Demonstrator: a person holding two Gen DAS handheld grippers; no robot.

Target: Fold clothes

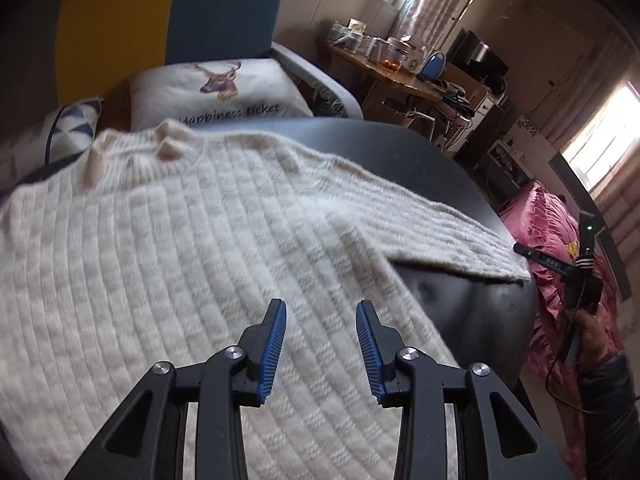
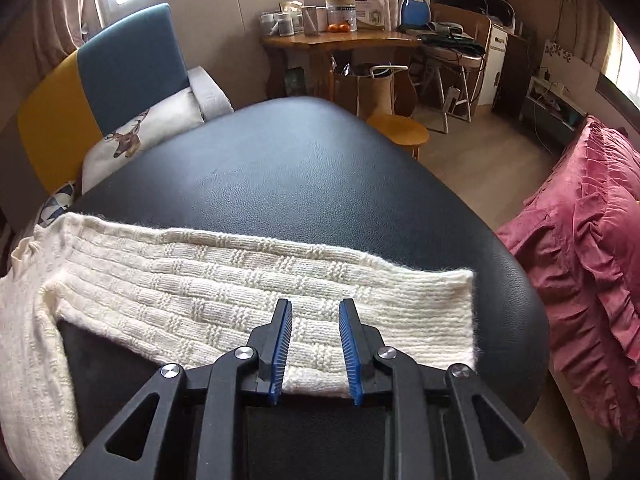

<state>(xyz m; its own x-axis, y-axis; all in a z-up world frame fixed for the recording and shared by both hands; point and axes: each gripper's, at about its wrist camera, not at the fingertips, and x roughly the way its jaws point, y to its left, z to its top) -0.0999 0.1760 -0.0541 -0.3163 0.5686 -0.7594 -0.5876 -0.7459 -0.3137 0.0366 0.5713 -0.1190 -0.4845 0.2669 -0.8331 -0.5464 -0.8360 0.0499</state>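
A cream ribbed knit sweater [image 1: 160, 260] lies spread flat on a black padded table [image 1: 460, 312], collar towards the sofa. One sleeve [image 1: 440, 232] stretches out to the right, as far as the table's edge. My left gripper [image 1: 321, 306] hovers open over the sweater's body, with nothing between its blue pads. In the right wrist view the sleeve [image 2: 280, 288] runs across the black padded table [image 2: 300, 180]. My right gripper [image 2: 315, 304] stands over the sleeve close to the cuff. Its jaws are apart and the pads do not press the knit. The sweater's body [image 2: 28, 340] shows at the left.
A deer-print pillow [image 1: 216, 88] lies on a yellow and blue sofa [image 1: 168, 12] behind the table. Pink ruffled bedding [image 2: 592, 240] is at the right. A wooden table [image 2: 340, 40] with jars and a round stool [image 2: 398, 130] stand beyond. A person's hand [image 1: 592, 332] holds the other gripper's handle.
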